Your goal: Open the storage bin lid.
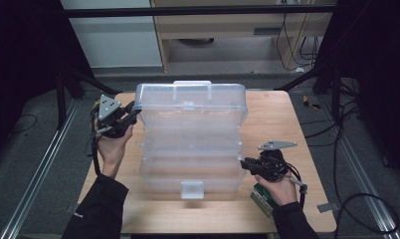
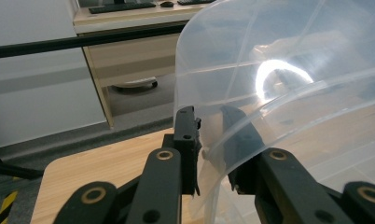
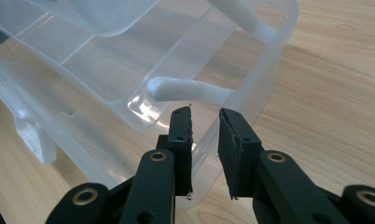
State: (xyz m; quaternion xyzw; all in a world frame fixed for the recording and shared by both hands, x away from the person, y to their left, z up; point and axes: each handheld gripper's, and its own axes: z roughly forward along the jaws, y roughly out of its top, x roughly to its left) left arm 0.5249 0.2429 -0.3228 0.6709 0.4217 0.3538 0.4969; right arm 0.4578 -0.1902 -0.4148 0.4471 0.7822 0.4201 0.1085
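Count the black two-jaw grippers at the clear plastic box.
2. The black left gripper clamps the left edge of the clear plastic box's raised lid; the black right gripper clamps the box's right wall.

The high view looks forward and down from above the near edge of the surface (image 1: 267, 107), taking in the whole clear box (image 1: 190, 144). Each tool's camera sits close against that box (image 2: 279, 93) (image 3: 129, 70), the left at its raised lid, the right at its lower tray.
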